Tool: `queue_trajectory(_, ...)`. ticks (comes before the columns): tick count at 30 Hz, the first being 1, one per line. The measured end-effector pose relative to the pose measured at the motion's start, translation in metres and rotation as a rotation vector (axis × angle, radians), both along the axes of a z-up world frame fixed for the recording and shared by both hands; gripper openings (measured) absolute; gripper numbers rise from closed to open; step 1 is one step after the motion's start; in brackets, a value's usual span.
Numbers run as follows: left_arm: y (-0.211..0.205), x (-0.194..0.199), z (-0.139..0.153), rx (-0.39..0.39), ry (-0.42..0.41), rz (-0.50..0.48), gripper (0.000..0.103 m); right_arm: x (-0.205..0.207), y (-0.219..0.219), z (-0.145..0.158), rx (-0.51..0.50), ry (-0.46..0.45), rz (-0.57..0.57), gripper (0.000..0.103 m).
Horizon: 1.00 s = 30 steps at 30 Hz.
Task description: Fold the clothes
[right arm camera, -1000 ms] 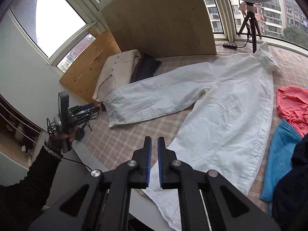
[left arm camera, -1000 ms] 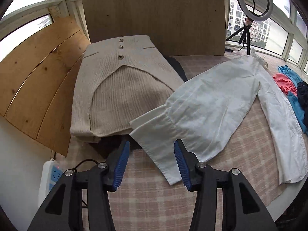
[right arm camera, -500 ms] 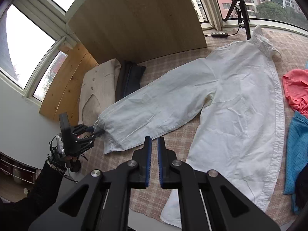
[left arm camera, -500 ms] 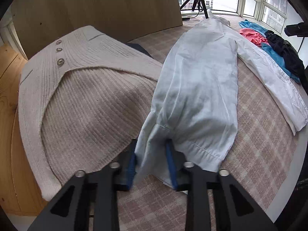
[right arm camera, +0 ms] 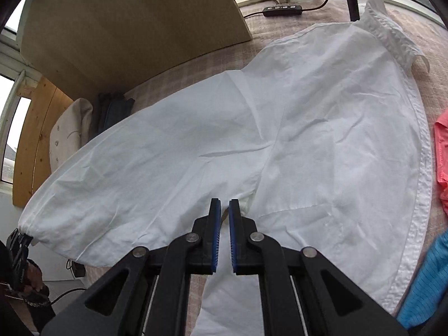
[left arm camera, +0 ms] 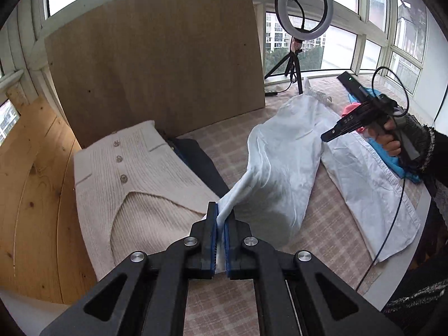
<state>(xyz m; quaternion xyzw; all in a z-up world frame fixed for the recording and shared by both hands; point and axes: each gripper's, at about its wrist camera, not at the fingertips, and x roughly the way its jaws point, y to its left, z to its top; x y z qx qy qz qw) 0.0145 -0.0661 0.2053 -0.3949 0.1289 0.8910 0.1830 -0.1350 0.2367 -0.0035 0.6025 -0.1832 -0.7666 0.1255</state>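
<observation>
The left gripper (left arm camera: pixel 220 221) is clamped on the cuff of the crumpled white cotton shirt (left arm camera: pixel 282 168), its blue-padded fingers (left arm camera: pixel 212 224) pinching the fabric so the sleeve rises taut from the jaws toward 1 o'clock. The right gripper (right arm camera: pixel 223 218) has its blue pads drawn nearly together with a thin gap between them and nothing gripped; it hangs above the shirt near the underarm seam. In the right wrist view the shirt (right arm camera: pixel 294 128) spreads across the pink checked tablecloth (right arm camera: pixel 201 58), collar at 1 o'clock, the held sleeve stretching toward 8 o'clock where the left gripper (right arm camera: pixel 19 238) holds its gathered cuff. In the left wrist view, a folded beige ribbed knit cardigan with metal buttons (left arm camera: pixel 131 184) lies at 10 o'clock from the left gripper, resting on a folded dark navy garment (left arm camera: pixel 201 159). Behind them at 12 o'clock stands a brown wooden board (left arm camera: pixel 156 61). A ring light on a black tripod (left arm camera: pixel 303 2) stands at 1 o'clock by the window. At 3 o'clock the person's hand (left arm camera: pixel 389 140) holds the right gripper's handle, over pink and blue clothes (left arm camera: pixel 392 162).
</observation>
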Motion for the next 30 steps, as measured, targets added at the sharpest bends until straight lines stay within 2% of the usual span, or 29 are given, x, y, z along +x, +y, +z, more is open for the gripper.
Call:
queue_trajectory(3,0.034,0.019,0.033,-0.041,0.048,0.019,0.003,-0.011,-0.007,-0.023,0.000,-0.019,0.068,0.006)
queue_trajectory(6,0.077,0.041,0.057,-0.084,0.083,0.026,0.003,-0.010,0.000,-0.026,-0.055,-0.018,0.117,0.006)
queue_trajectory(9,0.127,0.060,0.068,-0.129,0.089,0.017,0.003,0.011,0.030,-0.003,-0.135,-0.017,0.133,0.006)
queue_trajectory(12,0.178,0.080,0.067,-0.176,0.088,-0.012,0.003,0.049,0.081,0.041,-0.220,0.035,0.142,0.007)
queue_trajectory(14,0.211,0.092,0.059,-0.186,0.070,-0.050,0.003,0.076,0.120,0.069,-0.279,0.075,0.138,0.007)
queue_trajectory(17,0.261,0.111,0.035,-0.215,0.028,-0.133,0.003,0.099,0.161,0.095,-0.261,0.138,0.143,0.011)
queue_trajectory(20,0.312,0.131,-0.005,-0.264,-0.054,-0.237,0.004,0.101,0.180,0.099,-0.195,0.157,0.171,0.012)
queue_trajectory(23,0.354,0.152,-0.054,-0.293,-0.201,-0.336,0.005,0.092,0.182,0.087,-0.153,0.138,0.202,0.012)
queue_trajectory(24,0.363,0.159,-0.066,-0.302,-0.237,-0.348,0.009,0.088,0.181,0.082,-0.122,0.141,0.208,0.012)
queue_trajectory(26,0.371,0.175,-0.076,-0.269,-0.280,-0.342,0.014,0.075,0.175,0.075,-0.094,0.147,0.239,0.012)
queue_trajectory(30,0.353,0.195,-0.068,-0.145,-0.311,-0.202,0.016,0.060,0.165,0.064,-0.112,0.133,0.259,0.015)
